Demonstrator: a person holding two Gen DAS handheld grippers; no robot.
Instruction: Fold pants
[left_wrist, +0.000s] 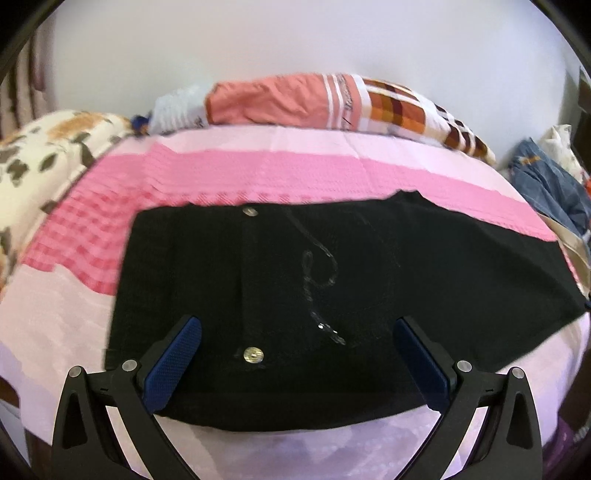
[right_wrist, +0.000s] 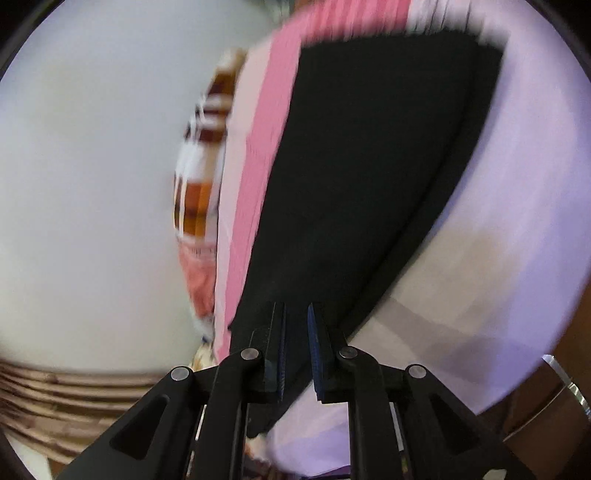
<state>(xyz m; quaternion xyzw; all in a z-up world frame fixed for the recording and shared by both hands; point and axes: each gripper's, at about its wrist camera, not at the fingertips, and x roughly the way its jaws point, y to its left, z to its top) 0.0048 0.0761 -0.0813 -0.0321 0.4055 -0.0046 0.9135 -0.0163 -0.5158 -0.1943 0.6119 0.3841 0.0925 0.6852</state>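
The left gripper (left_wrist: 297, 345) had its jaws spread wide, with nothing between the blue pads (left_wrist: 173, 365); they hung above the near part of the black pants (left_wrist: 332, 266), not pressing on the cloth. The right gripper (right_wrist: 296, 347) had its jaws nearly together, a narrow gap showing between the pads (right_wrist: 316, 354). The end of the pants (right_wrist: 369, 166) lay right at that gap, but the view was blurred, and I could not tell whether the pads pinched the cloth or merely stood over it.

The pants lay flat on the bed (left_wrist: 229, 177), folded into a broad dark slab. Two metal buttons showed on them, one near the left gripper (left_wrist: 252, 356) and one at the far edge (left_wrist: 250, 211), with a pale curling stitched line (left_wrist: 321, 280) between them.

Under the pants was a sheet in pink and paler pink bands. At the far side of the bed lay a pillow (left_wrist: 332, 103) in salmon, white and orange-brown checks. A cover with a flower print (left_wrist: 44, 147) sat at the left, and blue jeans (left_wrist: 546, 177) lay heaped at the right edge. A plain pale wall (left_wrist: 295, 40) stood behind
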